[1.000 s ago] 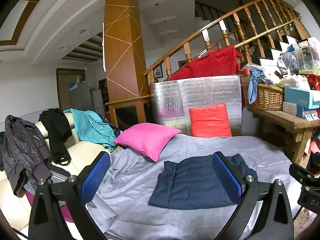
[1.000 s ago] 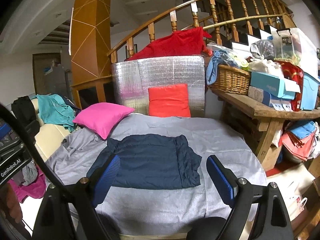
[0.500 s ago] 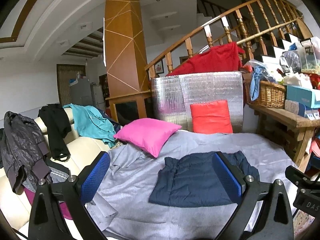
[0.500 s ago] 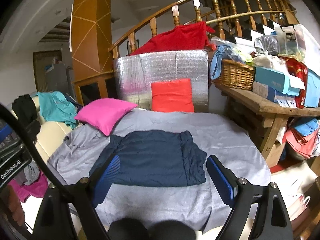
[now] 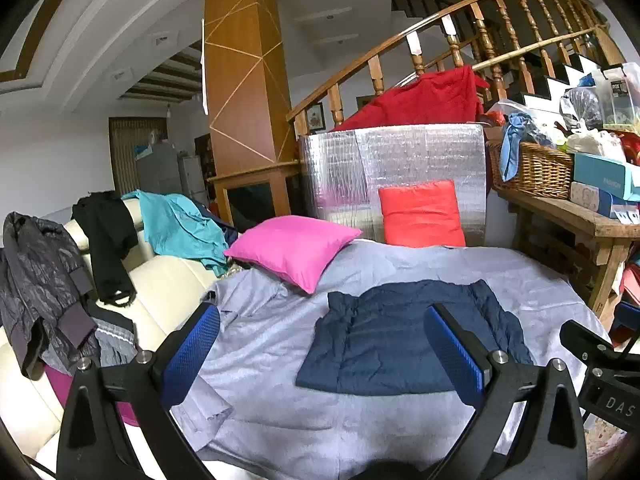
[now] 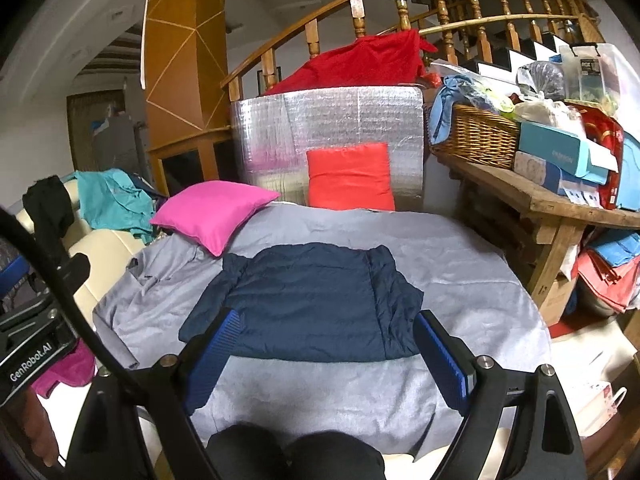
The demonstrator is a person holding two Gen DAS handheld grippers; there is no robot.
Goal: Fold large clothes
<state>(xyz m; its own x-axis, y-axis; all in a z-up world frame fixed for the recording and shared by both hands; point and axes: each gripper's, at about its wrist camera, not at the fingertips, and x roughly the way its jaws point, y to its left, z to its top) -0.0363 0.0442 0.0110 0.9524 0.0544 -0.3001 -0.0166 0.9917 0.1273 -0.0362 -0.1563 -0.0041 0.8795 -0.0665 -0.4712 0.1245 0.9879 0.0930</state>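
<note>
A dark blue quilted garment (image 5: pixel 400 340) (image 6: pixel 316 300) lies folded into a rough rectangle on a grey cloth (image 5: pixel 280 420) (image 6: pixel 320 388) that covers the work surface. My left gripper (image 5: pixel 320 344) hangs above the near left part of the cloth, jaws wide apart and empty. My right gripper (image 6: pixel 326 354) hovers over the garment's near edge, also open with nothing between its blue pads (image 6: pixel 444 364). Neither touches the garment.
A pink cushion (image 5: pixel 292 248) and a red cushion (image 5: pixel 420 214) sit at the far edge before a silver foil panel (image 5: pixel 392 172). Clothes drape a cream sofa (image 5: pixel 160 280) at left. A cluttered wooden bench (image 6: pixel 540 196) stands at right. A person's dark knees (image 6: pixel 292 456) show below.
Both grippers have sunk a little toward the cloth, so the garment sits higher in the views. The person's knees have come into the right wrist view. Jaws stay as wide.
</note>
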